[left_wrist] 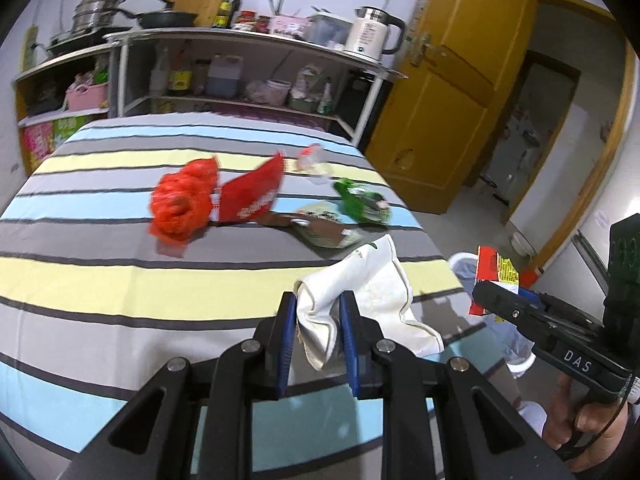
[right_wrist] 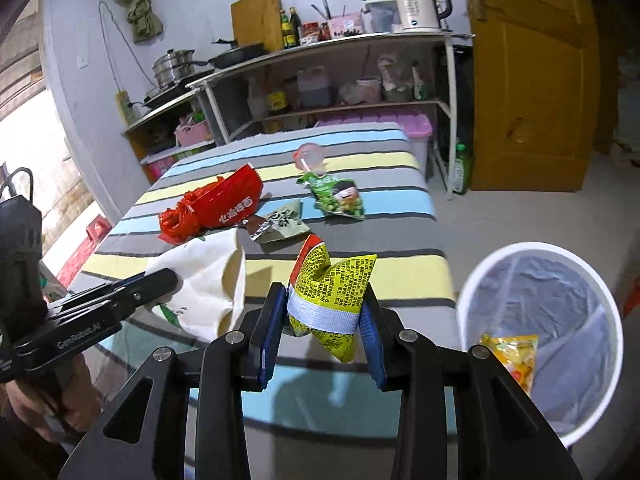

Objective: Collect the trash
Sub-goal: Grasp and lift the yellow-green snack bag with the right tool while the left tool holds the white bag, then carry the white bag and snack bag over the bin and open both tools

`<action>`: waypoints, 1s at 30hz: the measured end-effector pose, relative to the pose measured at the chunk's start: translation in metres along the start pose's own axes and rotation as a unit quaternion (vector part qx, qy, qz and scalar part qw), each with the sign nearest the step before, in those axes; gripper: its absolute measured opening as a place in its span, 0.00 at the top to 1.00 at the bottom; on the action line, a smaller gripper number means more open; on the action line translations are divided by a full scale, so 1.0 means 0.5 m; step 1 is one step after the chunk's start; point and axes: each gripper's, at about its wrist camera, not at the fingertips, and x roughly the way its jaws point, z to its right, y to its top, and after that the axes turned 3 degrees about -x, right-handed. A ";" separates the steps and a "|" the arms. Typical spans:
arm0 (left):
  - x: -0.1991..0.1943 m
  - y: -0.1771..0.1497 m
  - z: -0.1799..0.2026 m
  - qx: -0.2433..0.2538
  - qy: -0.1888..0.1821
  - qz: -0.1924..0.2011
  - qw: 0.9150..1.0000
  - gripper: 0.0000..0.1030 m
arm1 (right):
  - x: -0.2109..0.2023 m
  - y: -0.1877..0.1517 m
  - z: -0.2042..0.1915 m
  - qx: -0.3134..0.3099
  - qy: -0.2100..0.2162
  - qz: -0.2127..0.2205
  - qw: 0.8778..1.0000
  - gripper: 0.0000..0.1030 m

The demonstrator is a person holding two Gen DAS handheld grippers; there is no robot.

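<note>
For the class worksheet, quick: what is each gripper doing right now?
Left gripper: closed on the white bag.
Right gripper: closed on the yellow snack packet, beside the white bin.

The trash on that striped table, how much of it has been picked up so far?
Done: one yellow packet already lies in the white bin. In hand: the left claw grips a white bag, the right claw a yellow wrapper. Left on the table: a red bag, red box, green packet, a lollipop and two small wrappers.
</note>
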 end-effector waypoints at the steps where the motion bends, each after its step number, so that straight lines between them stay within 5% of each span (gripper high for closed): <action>1: -0.002 -0.002 0.011 0.006 -0.003 0.000 1.000 0.78 | -0.010 -0.003 0.004 0.001 -0.004 0.003 1.000 0.64; 30: 0.065 -0.005 0.334 0.135 -0.088 -0.023 0.987 0.78 | -0.181 -0.097 0.235 0.104 -0.102 0.046 0.988 0.64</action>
